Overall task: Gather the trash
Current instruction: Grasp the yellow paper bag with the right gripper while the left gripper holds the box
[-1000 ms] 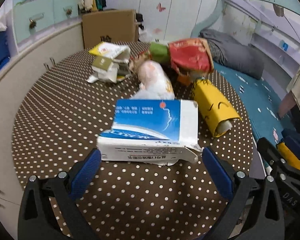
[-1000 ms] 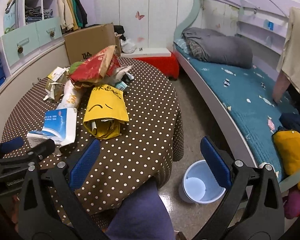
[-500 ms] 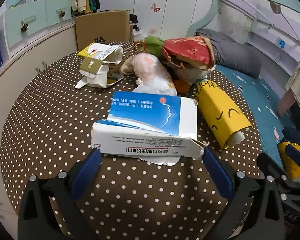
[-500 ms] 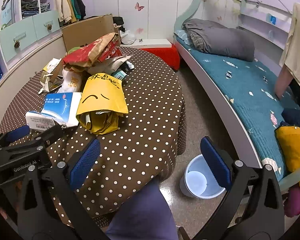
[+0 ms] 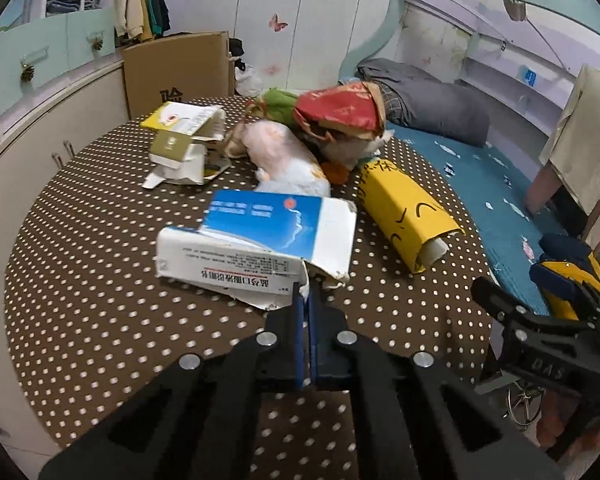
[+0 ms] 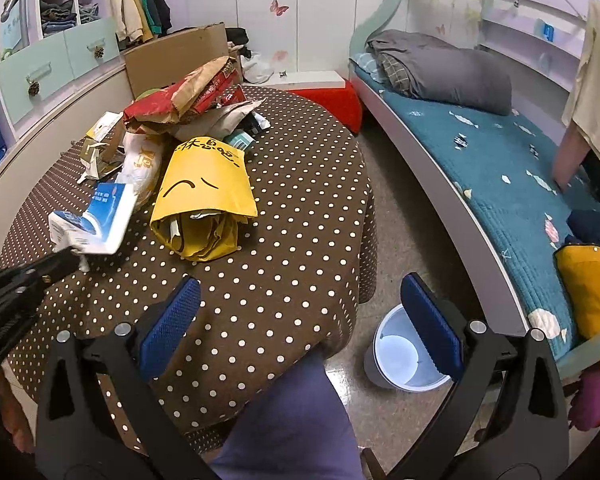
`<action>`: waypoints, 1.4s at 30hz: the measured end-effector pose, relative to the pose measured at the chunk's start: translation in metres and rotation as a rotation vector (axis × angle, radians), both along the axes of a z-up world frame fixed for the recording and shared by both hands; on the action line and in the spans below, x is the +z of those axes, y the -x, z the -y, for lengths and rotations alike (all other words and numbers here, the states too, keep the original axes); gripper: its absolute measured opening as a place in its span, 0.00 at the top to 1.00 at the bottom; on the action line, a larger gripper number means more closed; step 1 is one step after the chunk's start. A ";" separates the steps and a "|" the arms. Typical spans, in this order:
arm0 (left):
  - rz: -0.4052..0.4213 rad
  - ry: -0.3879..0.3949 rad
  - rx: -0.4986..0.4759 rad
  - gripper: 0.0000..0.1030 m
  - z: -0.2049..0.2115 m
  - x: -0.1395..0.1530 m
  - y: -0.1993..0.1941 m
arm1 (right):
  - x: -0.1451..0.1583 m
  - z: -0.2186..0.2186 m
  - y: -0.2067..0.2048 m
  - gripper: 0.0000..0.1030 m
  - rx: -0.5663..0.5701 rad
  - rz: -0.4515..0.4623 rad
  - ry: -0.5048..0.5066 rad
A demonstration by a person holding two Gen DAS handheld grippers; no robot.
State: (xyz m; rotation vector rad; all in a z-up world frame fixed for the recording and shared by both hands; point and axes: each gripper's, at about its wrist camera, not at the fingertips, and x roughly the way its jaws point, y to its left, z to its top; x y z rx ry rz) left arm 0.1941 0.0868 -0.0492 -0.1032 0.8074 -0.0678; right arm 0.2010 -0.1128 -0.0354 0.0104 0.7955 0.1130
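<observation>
A torn blue and white carton (image 5: 256, 244) lies at the near side of the round dotted table (image 5: 100, 240). My left gripper (image 5: 305, 300) is shut on the carton's torn near flap; the carton looks slightly lifted and also shows in the right wrist view (image 6: 96, 220). Behind it lie a yellow paper bag (image 5: 408, 216), a pink and white plastic bag (image 5: 284, 156), a red bag (image 5: 340, 112) and small yellow-white boxes (image 5: 184, 140). My right gripper (image 6: 300, 320) is open and empty above the table's near right edge. A pale blue trash bin (image 6: 404, 352) stands on the floor below it.
A bed with a teal cover (image 6: 500, 168) runs along the right. A cardboard box (image 5: 176, 72) and cabinets (image 5: 40, 92) stand behind the table. My purple-clad leg (image 6: 292, 420) is at the table's near edge. A red item (image 6: 332, 100) sits beyond the table.
My left gripper closed from wide open onto the carton's torn flap, and the carton tilted and shifted. The right gripper moved slightly forward over the table edge, staying open.
</observation>
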 end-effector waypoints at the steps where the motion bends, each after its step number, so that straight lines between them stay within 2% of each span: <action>1: -0.001 0.009 -0.002 0.98 -0.004 0.002 0.004 | 0.000 0.001 0.000 0.06 0.000 -0.001 -0.002; 5: -0.014 0.000 0.015 0.96 -0.023 0.006 0.021 | -0.002 0.001 0.001 0.06 0.003 -0.006 -0.008; 6: -0.019 -0.009 0.042 0.91 -0.027 0.005 0.024 | -0.002 0.001 0.001 0.06 0.005 -0.007 -0.009; 7: -0.025 -0.019 0.081 0.69 -0.032 0.004 0.026 | -0.003 0.001 0.001 0.06 0.009 -0.008 -0.007; 8: -0.031 -0.026 0.119 0.52 -0.036 0.003 0.026 | -0.003 0.000 0.001 0.06 0.012 -0.008 -0.006; 9: -0.025 -0.017 0.125 0.31 -0.040 0.003 0.025 | -0.004 -0.001 0.001 0.06 0.015 -0.009 -0.005; 11: -0.008 0.033 0.100 0.26 -0.041 0.007 0.028 | -0.004 -0.002 0.001 0.05 0.018 -0.011 -0.007; 13: 0.008 0.088 0.046 0.13 -0.036 0.012 0.030 | -0.004 -0.003 0.002 0.05 0.023 -0.012 -0.008; 14: 0.024 0.108 0.015 0.12 -0.030 0.016 0.029 | -0.004 -0.003 0.002 0.05 0.023 -0.011 -0.006; 16: 0.027 0.097 0.001 0.09 -0.020 0.017 0.024 | -0.004 -0.002 0.002 0.05 0.014 -0.010 -0.005; 21: -0.044 0.077 0.088 0.09 -0.016 0.000 -0.005 | -0.005 0.003 0.001 0.05 0.002 -0.016 -0.011; 23: -0.061 0.046 0.156 0.09 -0.019 -0.009 -0.013 | -0.005 0.005 0.000 0.05 -0.002 -0.016 -0.007; 24: -0.057 0.026 0.159 0.24 -0.018 -0.010 -0.013 | -0.005 0.006 0.000 0.06 -0.004 -0.017 -0.007; 25: -0.054 -0.006 0.158 0.54 -0.018 -0.012 -0.014 | -0.005 0.008 0.000 0.06 -0.006 -0.016 -0.006; 27: -0.066 0.009 0.131 0.72 -0.022 -0.013 -0.013 | -0.004 0.009 -0.001 0.06 -0.010 -0.013 -0.004; 28: -0.062 0.026 0.124 0.78 -0.025 -0.011 -0.012 | -0.004 0.009 -0.002 0.06 -0.008 -0.012 -0.002; 37: 0.022 -0.016 0.154 0.82 -0.041 0.012 0.007 | 0.020 -0.018 -0.010 0.06 0.100 0.071 -0.005; 42: 0.061 -0.033 0.189 0.83 -0.053 0.025 0.010 | 0.022 -0.043 -0.030 0.06 0.171 0.067 -0.021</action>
